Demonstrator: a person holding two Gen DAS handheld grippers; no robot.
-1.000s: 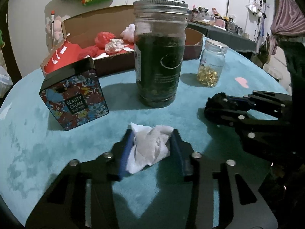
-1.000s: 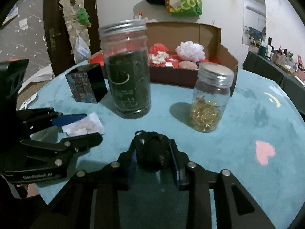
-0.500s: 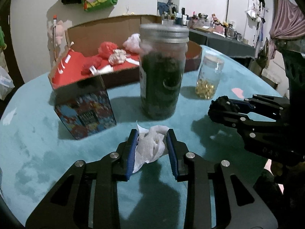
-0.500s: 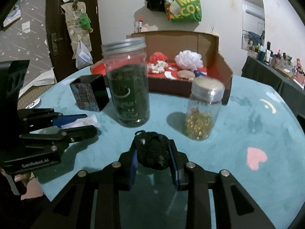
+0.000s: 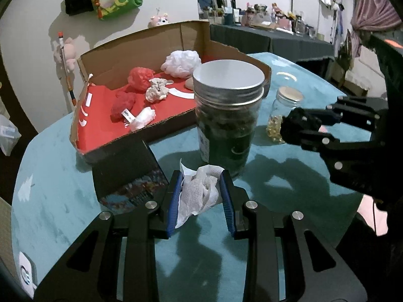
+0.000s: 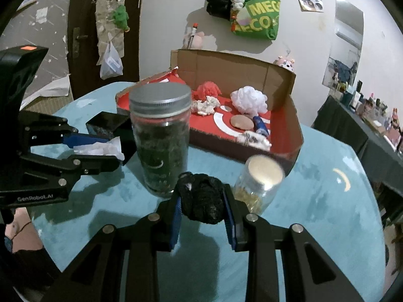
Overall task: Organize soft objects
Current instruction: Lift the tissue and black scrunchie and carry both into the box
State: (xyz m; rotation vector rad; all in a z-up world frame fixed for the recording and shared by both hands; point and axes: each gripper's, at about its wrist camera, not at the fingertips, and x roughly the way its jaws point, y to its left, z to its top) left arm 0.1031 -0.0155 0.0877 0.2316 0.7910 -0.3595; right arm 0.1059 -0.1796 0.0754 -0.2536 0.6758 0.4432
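My left gripper (image 5: pixel 201 196) is shut on a crumpled white tissue (image 5: pixel 199 191) and holds it above the teal table. My right gripper (image 6: pixel 202 201) is shut on a black fuzzy ball (image 6: pixel 201 198), also lifted. Each gripper shows in the other's view: the right gripper (image 5: pixel 299 125) with the black ball (image 5: pixel 299 123), the left gripper (image 6: pixel 110 148) with the tissue (image 6: pixel 100 148). An open cardboard box with a red floor (image 5: pixel 105 125) (image 6: pixel 284 136) stands at the back. It holds red, white and beige soft lumps (image 5: pixel 139 78) (image 6: pixel 249 99).
A tall jar of dark contents (image 5: pixel 226 118) (image 6: pixel 161 138) stands just ahead of both grippers. A small jar of yellow capsules (image 5: pixel 282 115) (image 6: pixel 259 183) is to its right. A black patterned box (image 5: pixel 128 173) (image 6: pixel 108 123) lies left. The table (image 5: pixel 50 201) is round.
Both grippers have risen off the table with their loads and moved forward toward the jars and the cardboard box. The left gripper closed tighter on the tissue.
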